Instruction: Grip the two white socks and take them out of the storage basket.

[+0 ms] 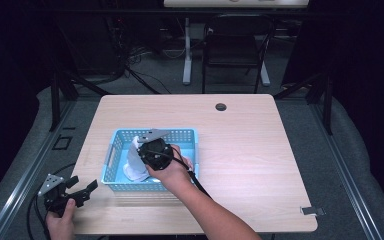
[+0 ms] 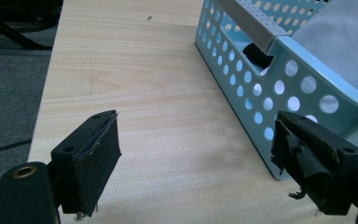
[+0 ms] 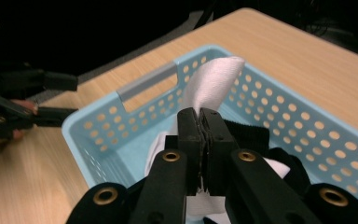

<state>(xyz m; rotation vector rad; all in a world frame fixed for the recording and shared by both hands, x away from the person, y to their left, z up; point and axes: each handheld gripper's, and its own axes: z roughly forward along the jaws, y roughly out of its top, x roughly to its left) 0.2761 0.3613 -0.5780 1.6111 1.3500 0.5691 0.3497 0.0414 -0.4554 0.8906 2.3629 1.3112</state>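
Note:
A light blue perforated basket stands on the wooden table, left of centre. Over it, my right gripper is shut on a white cloth that rises out of the basket. In the right gripper view the jaws pinch a fold of the cloth, whose tip stands above them. A black fabric piece lies beneath, inside the basket. My left gripper hovers open at the table's front left corner, empty. Its jaws point at the basket's corner.
The table has a round cable hole at the back and a small metal clip at the front right edge. A black chair and a desk leg stand on the floor beyond the table.

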